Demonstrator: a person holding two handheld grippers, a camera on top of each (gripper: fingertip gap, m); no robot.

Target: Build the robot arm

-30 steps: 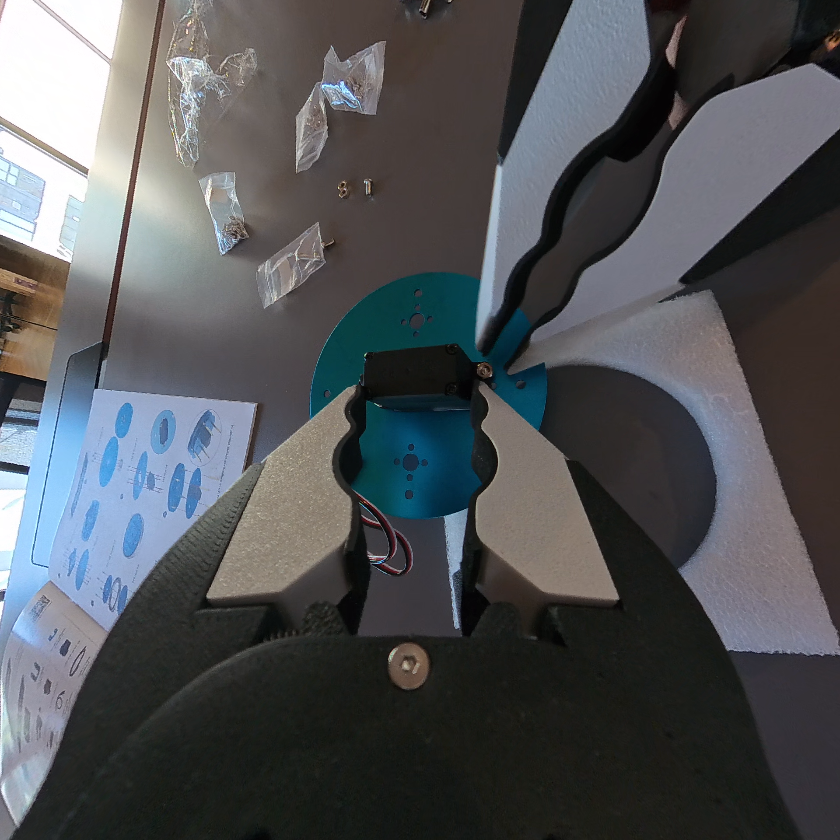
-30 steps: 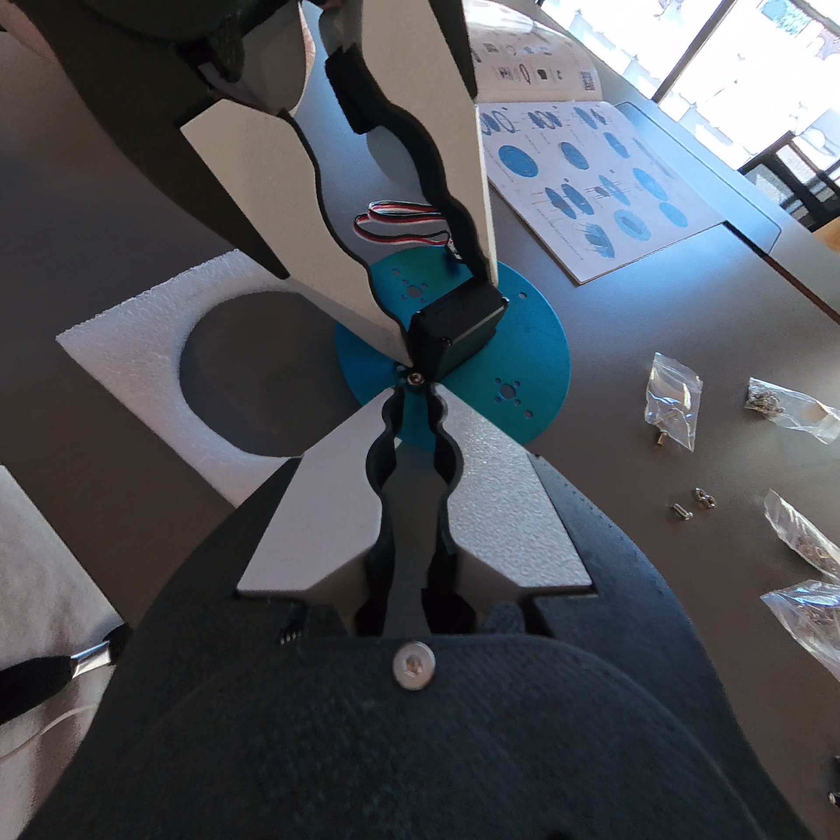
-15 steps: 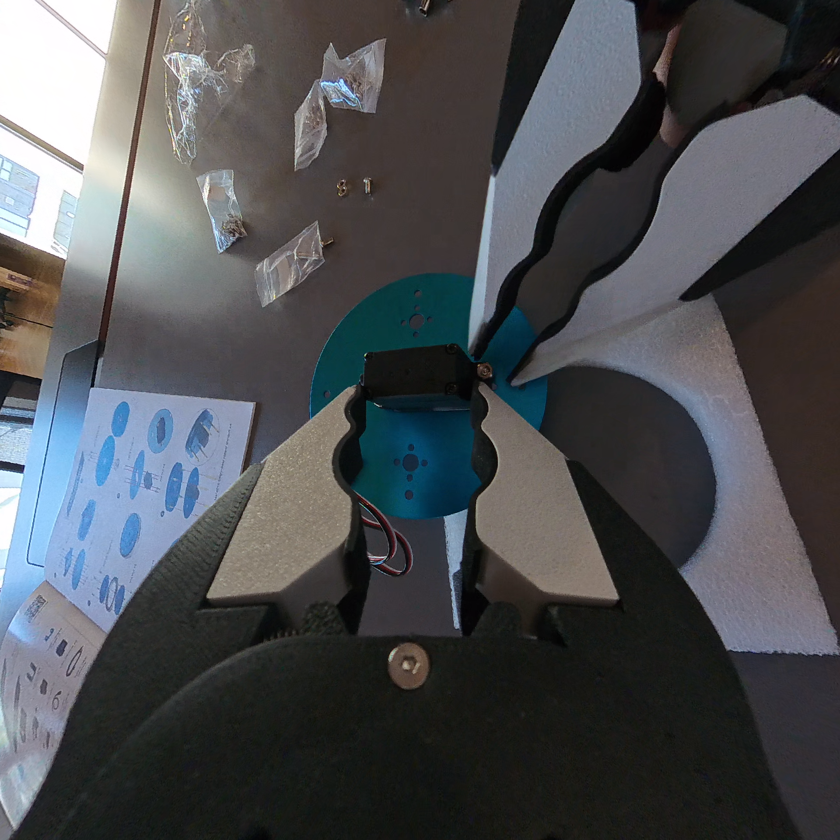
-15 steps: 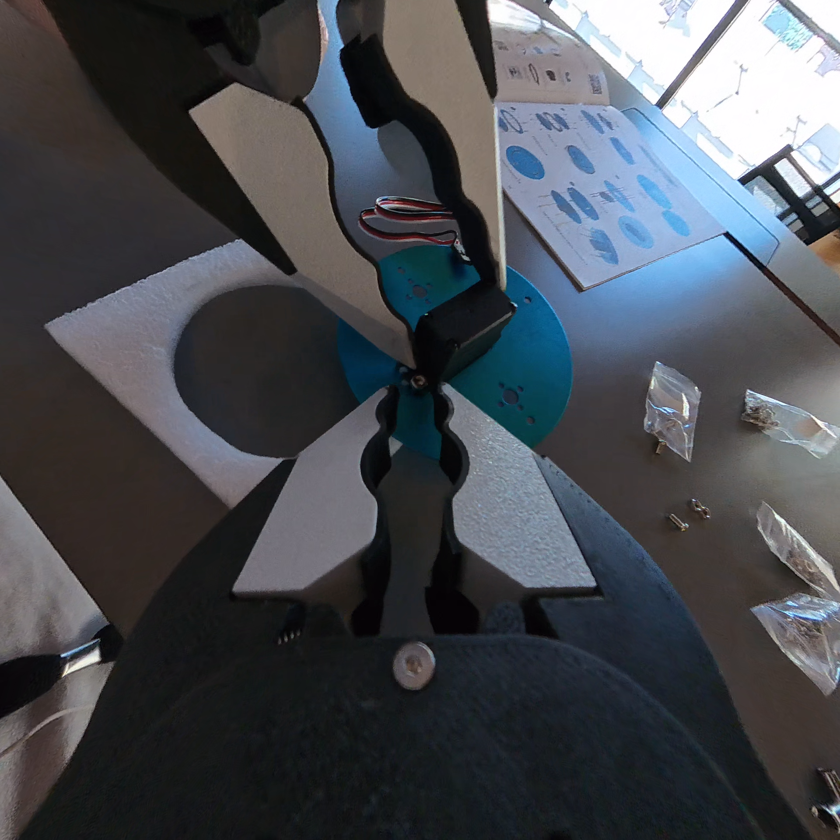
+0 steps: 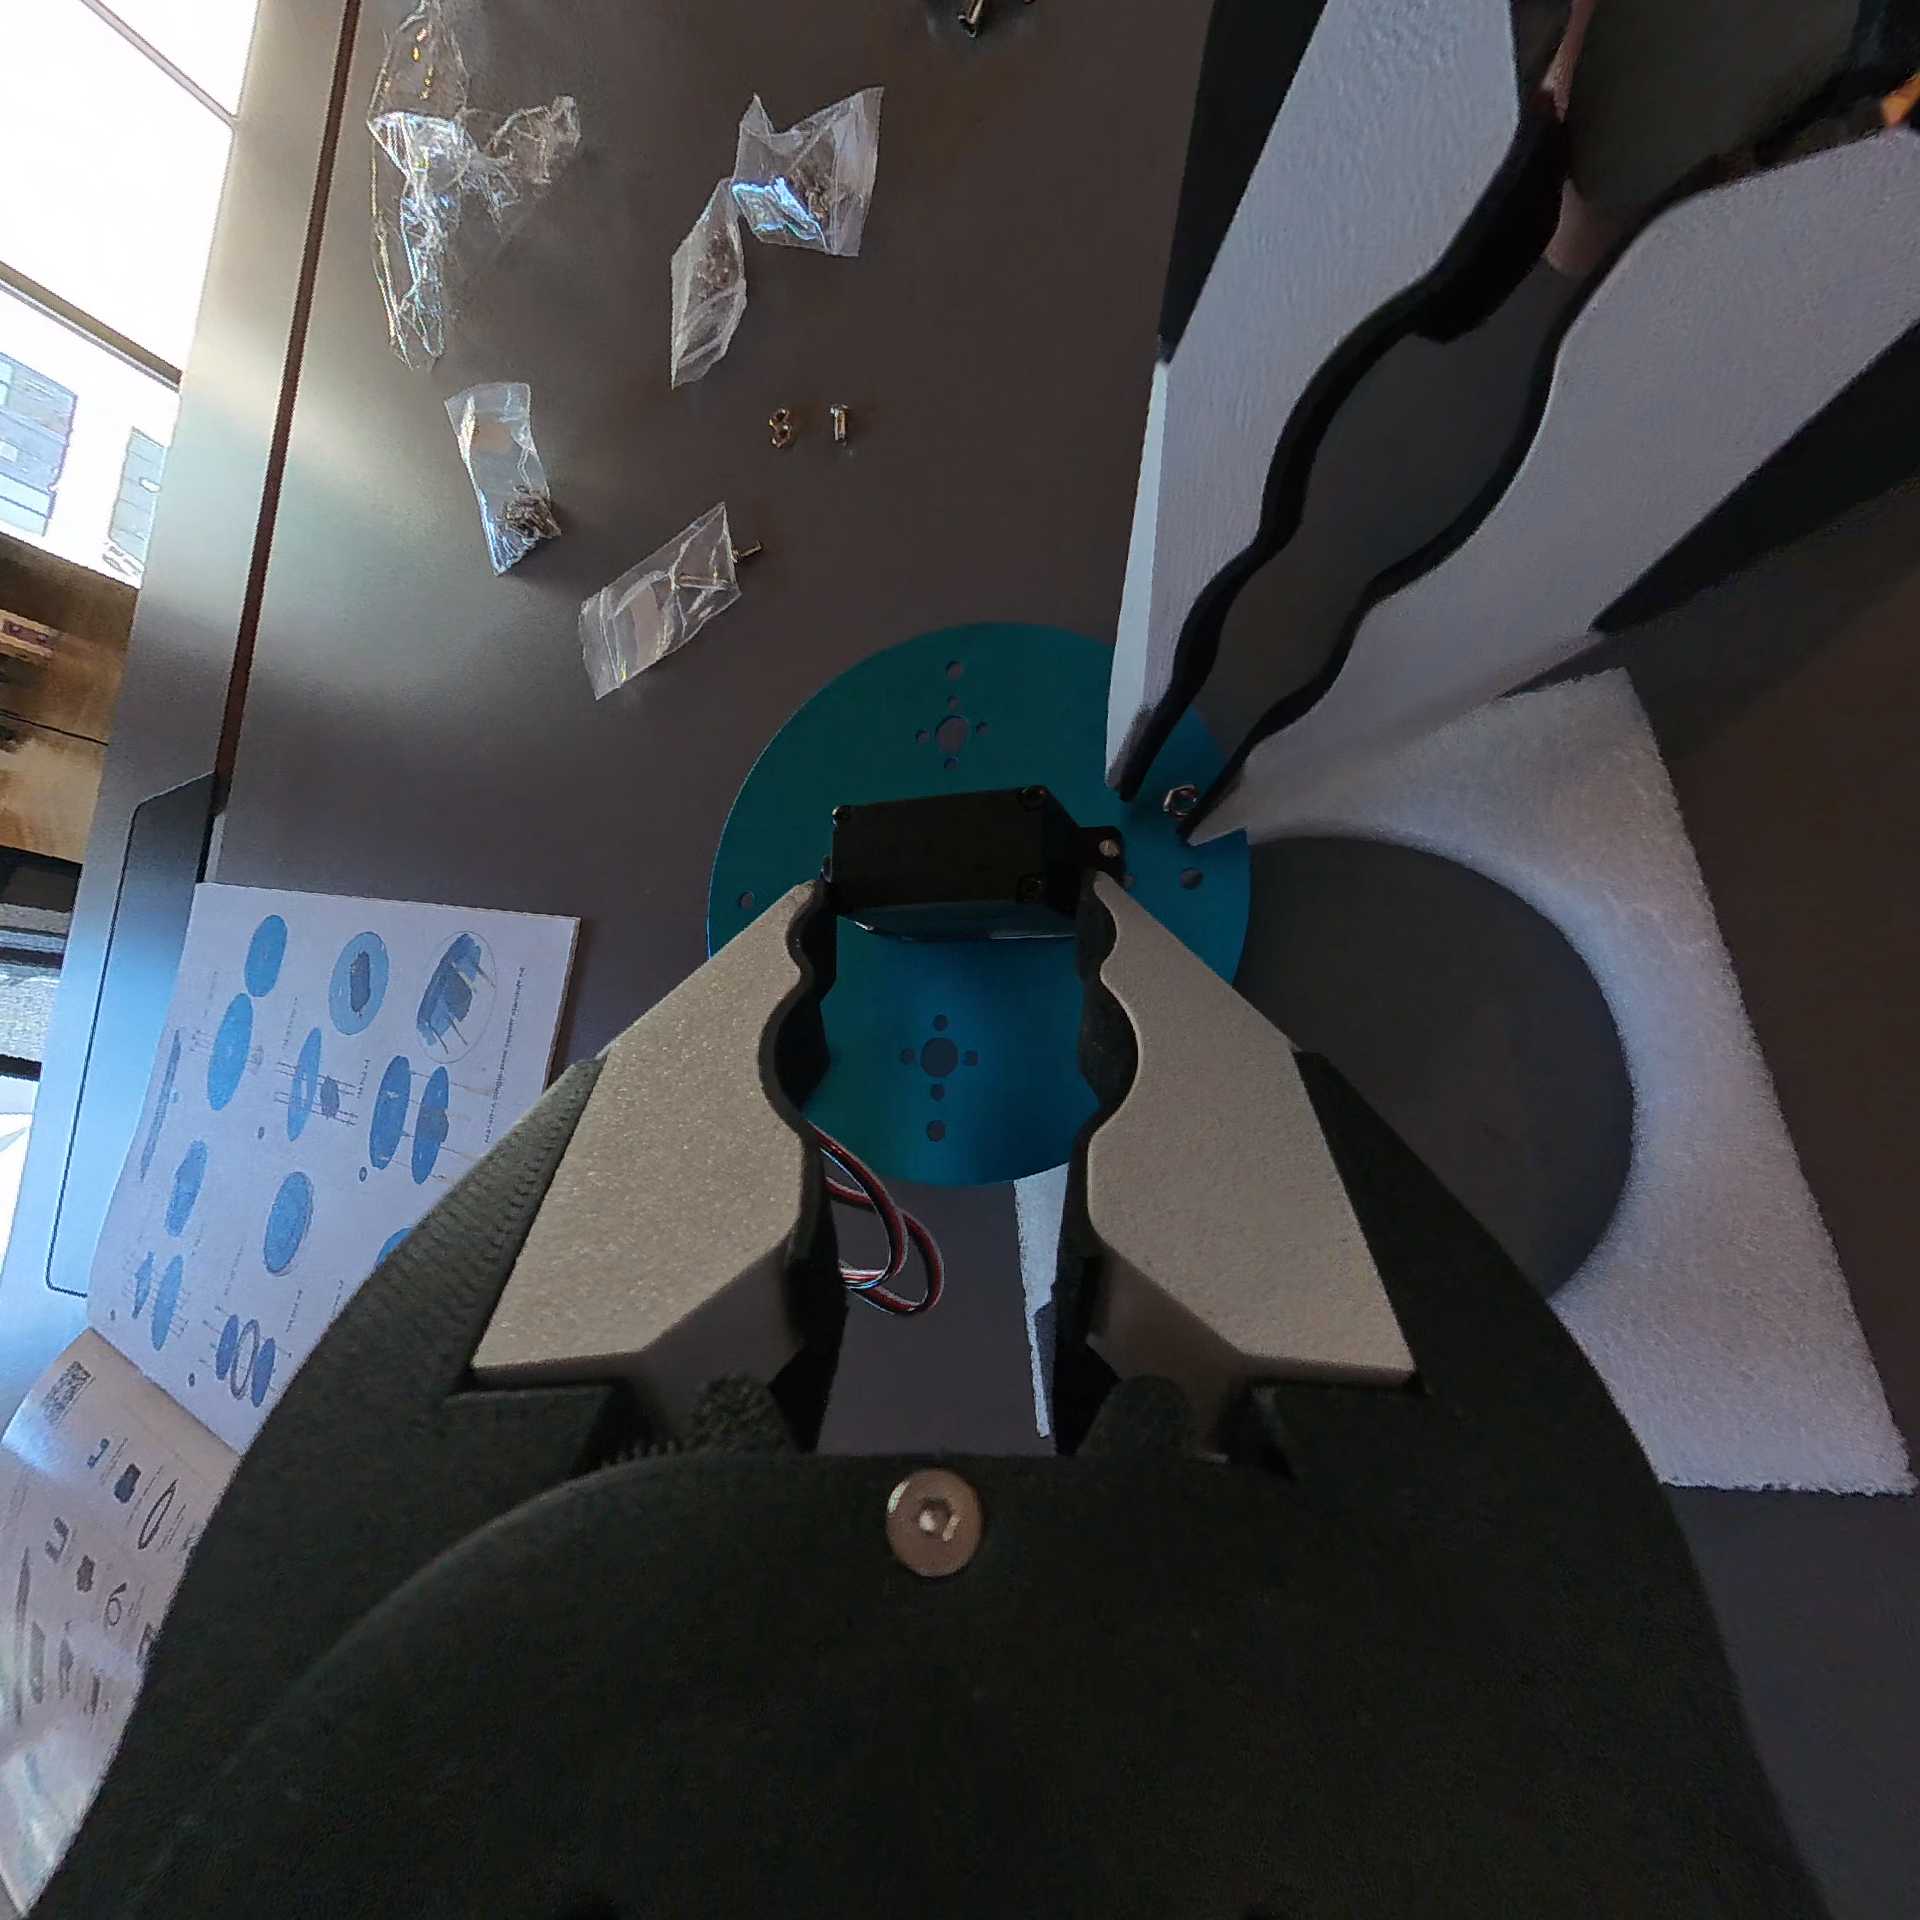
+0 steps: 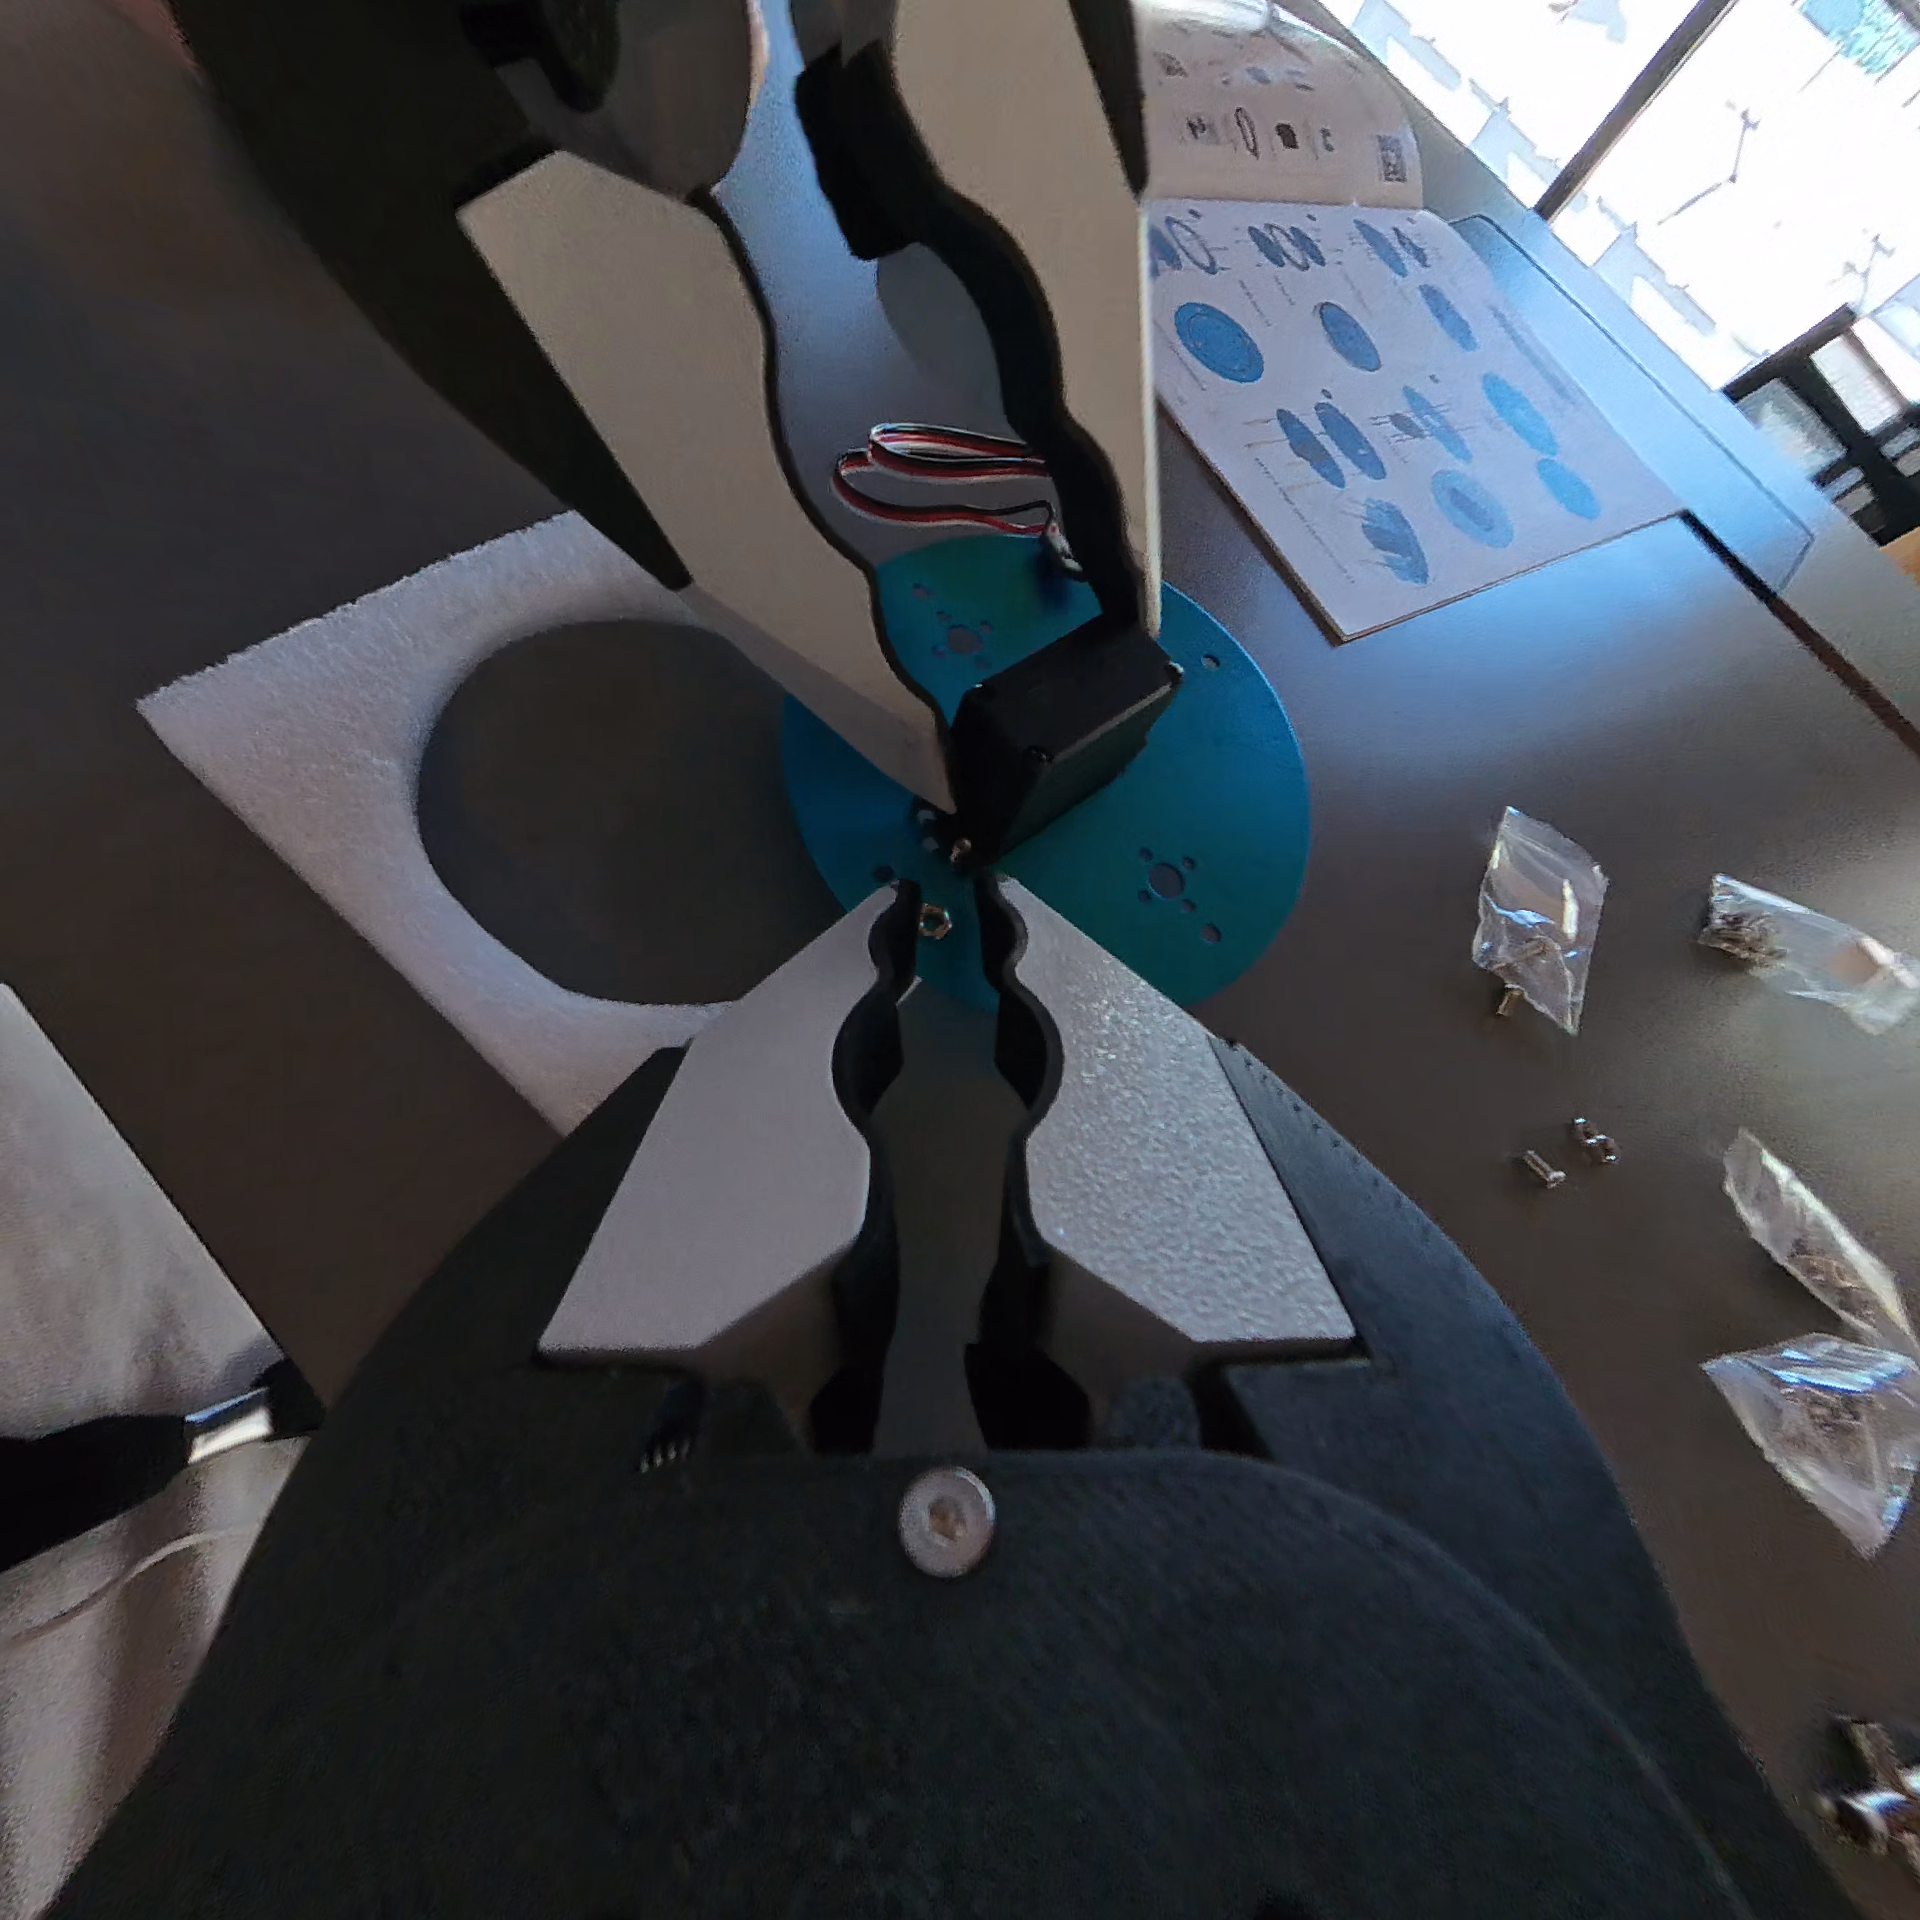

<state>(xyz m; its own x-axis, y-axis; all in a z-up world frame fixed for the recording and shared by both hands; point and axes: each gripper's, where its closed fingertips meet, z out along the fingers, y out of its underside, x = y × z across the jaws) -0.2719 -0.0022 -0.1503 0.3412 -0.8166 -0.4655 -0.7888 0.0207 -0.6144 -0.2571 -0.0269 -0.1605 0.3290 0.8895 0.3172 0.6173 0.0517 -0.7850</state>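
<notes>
left claw [image 5: 954, 894]: closed on the small black box-shaped servo motor [image 5: 961, 857], fingertips pinching its two short ends – motor sits low over the round teal metal disc with drilled holes [image 5: 935, 1091]; can't tell if it rests on the disc or hangs just above.
servo lead: red/white/black wire loop [image 5: 894, 1262] trails back between the left fingers, near side of the disc.
right claw [image 6: 940, 899]: fingers parted a little, holding nothing – tips just over the disc edge.
small metal nut [image 6: 932, 920]: lying loose on the disc in the gap between the right tips, just beside the motor's mounting tab [image 5: 1110, 844].
white foam packing sheet with a round cut-out [image 6: 312, 727]: beside the disc, its edge seems to touch or underlie the rim.
dark grey tabletop [image 5: 520, 727]: carries all of it.
farther out: two loose screws [image 5: 810, 424], several small clear plastic bags of hardware [image 5: 665, 597], printed instruction sheet with blue diagrams [image 5: 312, 1091].
risk – nut: tiny and flat on smooth metal; closing off-centre could flick it off the disc or into a hole.
risk – motor: gripped only at the tips; a bump from the right claw could twist it out of line with the holes.
risk – disc: unclamped, a sideways push would likely slide it.
risk – wire: loop could snag the left fingers.
</notes>
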